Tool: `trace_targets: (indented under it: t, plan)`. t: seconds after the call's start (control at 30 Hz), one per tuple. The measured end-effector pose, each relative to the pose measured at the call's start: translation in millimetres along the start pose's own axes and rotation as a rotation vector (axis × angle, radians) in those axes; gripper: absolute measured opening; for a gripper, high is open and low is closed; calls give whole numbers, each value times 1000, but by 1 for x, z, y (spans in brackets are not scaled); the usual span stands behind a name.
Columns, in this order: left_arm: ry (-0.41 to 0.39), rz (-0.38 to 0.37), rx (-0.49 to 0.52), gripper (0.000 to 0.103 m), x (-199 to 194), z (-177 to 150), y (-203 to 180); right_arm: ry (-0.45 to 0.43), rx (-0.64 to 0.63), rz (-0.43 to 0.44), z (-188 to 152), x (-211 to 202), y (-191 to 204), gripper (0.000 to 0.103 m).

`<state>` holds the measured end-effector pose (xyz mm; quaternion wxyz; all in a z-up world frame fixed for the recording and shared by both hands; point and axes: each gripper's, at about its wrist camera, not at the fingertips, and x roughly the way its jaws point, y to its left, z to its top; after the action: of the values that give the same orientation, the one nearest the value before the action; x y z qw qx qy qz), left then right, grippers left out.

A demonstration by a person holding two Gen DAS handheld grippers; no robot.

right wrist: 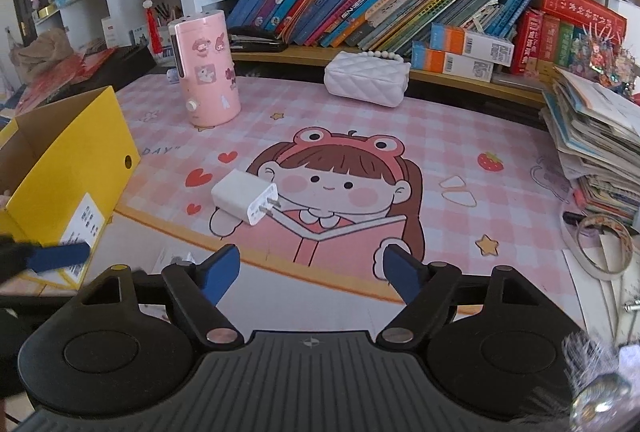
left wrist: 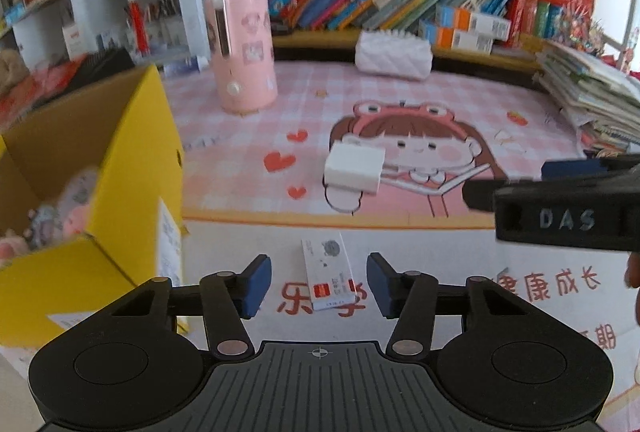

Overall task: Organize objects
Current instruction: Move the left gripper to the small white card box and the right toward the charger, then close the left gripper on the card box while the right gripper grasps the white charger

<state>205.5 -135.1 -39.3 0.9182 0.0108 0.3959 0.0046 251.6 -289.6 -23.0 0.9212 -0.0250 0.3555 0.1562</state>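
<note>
A white charger plug (left wrist: 354,168) (right wrist: 245,196) lies on the pink cartoon desk mat (right wrist: 420,144). A small white box with a red label (left wrist: 327,274) lies flat near the desk's front edge, between the open pads of my left gripper (left wrist: 319,284), which hovers over it without touching. My right gripper (right wrist: 310,274) is open and empty, above the mat's front edge, to the right of the plug. An open yellow cardboard box (left wrist: 132,168) (right wrist: 76,160) stands at the left and holds soft pink and grey items (left wrist: 60,216).
A pink cylindrical appliance (right wrist: 208,68) stands at the back left. A white quilted purse (right wrist: 366,78) lies below the bookshelf (right wrist: 360,4). A pile of papers and books (right wrist: 596,144) sits at the right, with a tape roll (right wrist: 604,246) in front.
</note>
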Motion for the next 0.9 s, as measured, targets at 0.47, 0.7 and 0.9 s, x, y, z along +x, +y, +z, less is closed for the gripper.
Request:
trace_targets:
  t: [0.47, 0.7, 0.9]
  plan:
    - [87, 10, -9, 28, 43, -2, 0, 3, -42, 47, 23, 38, -3, 83]
    - [52, -11, -85, 28, 31, 8, 15, -2, -98, 78, 36, 65, 0, 93]
    - [33, -18, -144, 28, 13, 10, 27, 26, -176, 110, 42, 100, 11, 97]
